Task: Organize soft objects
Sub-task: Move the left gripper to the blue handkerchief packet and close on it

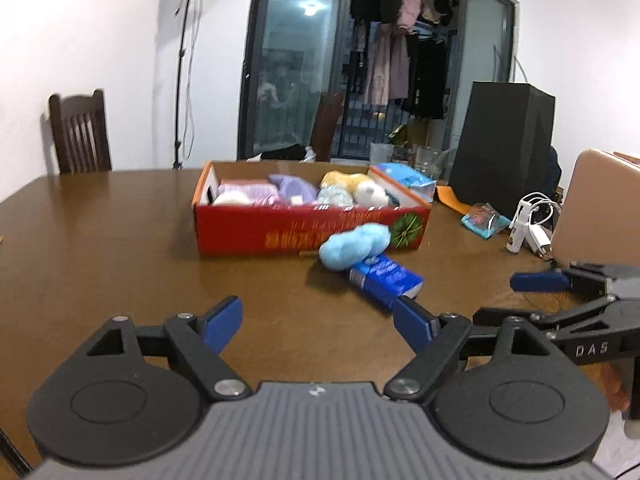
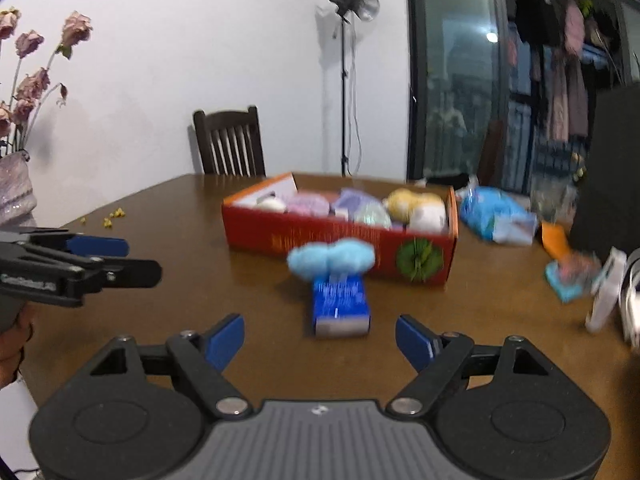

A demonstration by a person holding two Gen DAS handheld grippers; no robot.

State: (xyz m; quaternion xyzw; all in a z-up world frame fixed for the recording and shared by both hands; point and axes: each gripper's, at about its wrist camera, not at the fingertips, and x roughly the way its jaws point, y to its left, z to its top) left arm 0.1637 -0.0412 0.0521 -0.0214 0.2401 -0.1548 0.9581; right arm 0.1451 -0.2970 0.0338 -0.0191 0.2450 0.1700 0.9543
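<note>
**Two empty grippers face the last loose soft things in front of a nearly full red box**

Left wrist view: the left gripper (image 1: pixel 318 322) hangs over a brown wooden desk (image 1: pixel 120 248) with its blue-padded jaws spread wide and nothing between them. Ahead stands an open red cardboard box (image 1: pixel 280 232). It holds soft things packed side by side: pink and lilac knitted pieces (image 1: pixel 276 190) at the left, a yellow plush (image 1: pixel 344 180) and a white plush (image 1: pixel 370 196) at the right. A fluffy light-blue toy (image 1: pixel 354 246) lies outside, touching the box's front wall and resting partly on a blue tissue packet (image 1: pixel 386 280), which points toward the camera. These two look like the items not yet sorted. The right gripper (image 1: pixel 508 298) enters from the right edge, jaws also apart.

Right wrist view: the right gripper (image 2: pixel 320 340) is lined up almost straight behind the tissue packet (image 2: pixel 340 304), jaws spread and empty, probably to approach it lengthwise. The light-blue toy (image 2: pixel 332 262) sits across the packet's far end, against the red box (image 2: pixel 320 240). Another blue packet (image 2: pixel 496 216) lies on the desk just right of the box. The left gripper (image 2: pixel 138 258) shows at the left edge, held by a hand (image 2: pixel 14 340).
</note>
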